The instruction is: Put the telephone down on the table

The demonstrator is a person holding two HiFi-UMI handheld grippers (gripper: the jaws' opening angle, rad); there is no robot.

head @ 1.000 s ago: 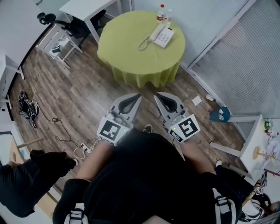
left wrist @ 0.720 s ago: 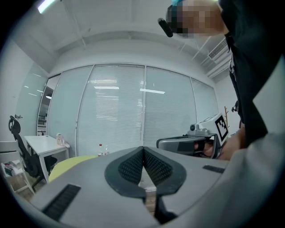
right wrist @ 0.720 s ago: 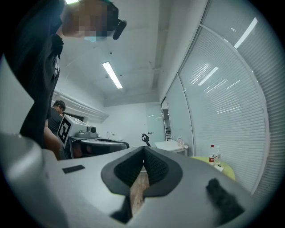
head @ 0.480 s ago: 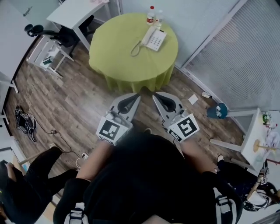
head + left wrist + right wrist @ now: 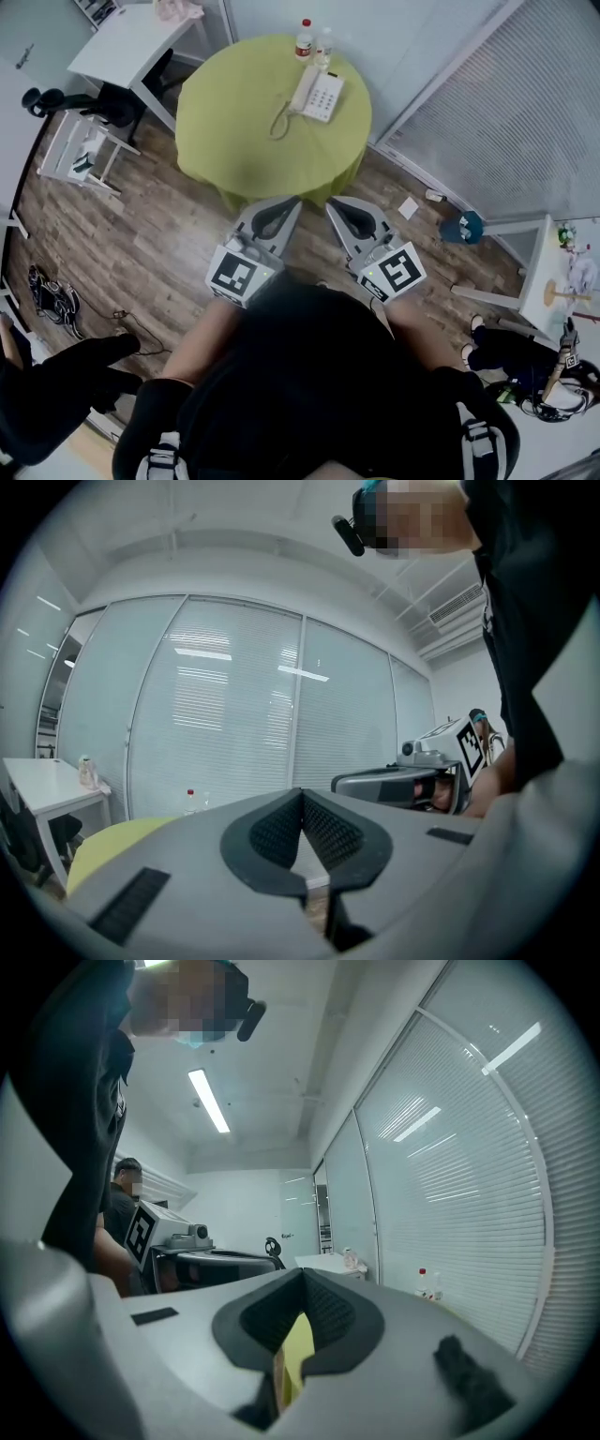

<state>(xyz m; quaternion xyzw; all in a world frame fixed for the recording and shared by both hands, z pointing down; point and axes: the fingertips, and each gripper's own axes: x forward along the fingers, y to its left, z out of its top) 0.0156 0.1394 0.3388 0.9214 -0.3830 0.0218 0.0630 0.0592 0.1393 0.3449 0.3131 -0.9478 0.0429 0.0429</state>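
Note:
A white telephone [image 5: 316,94] with its handset on the cradle and a coiled cord [image 5: 279,118] lies on the round table with a yellow-green cloth [image 5: 246,131], toward its far right side. My left gripper [image 5: 289,202] and right gripper [image 5: 334,203] are held close to my body, short of the table's near edge, both shut with nothing between the jaws. In the left gripper view the jaw tips [image 5: 301,794] meet, and the right gripper [image 5: 398,782] shows beside them. The right gripper view shows its tips [image 5: 302,1274] closed too.
Two bottles [image 5: 304,37] stand at the table's far edge behind the telephone. A white desk [image 5: 127,47] and an office chair [image 5: 103,101] are at the left. Blinds line the wall at right. A person [image 5: 66,398] stands at lower left; another sits at lower right [image 5: 525,361].
The table and telephone have shifted left and slightly nearer in the head view. The person at lower left has moved. Both grippers keep their pose, shut.

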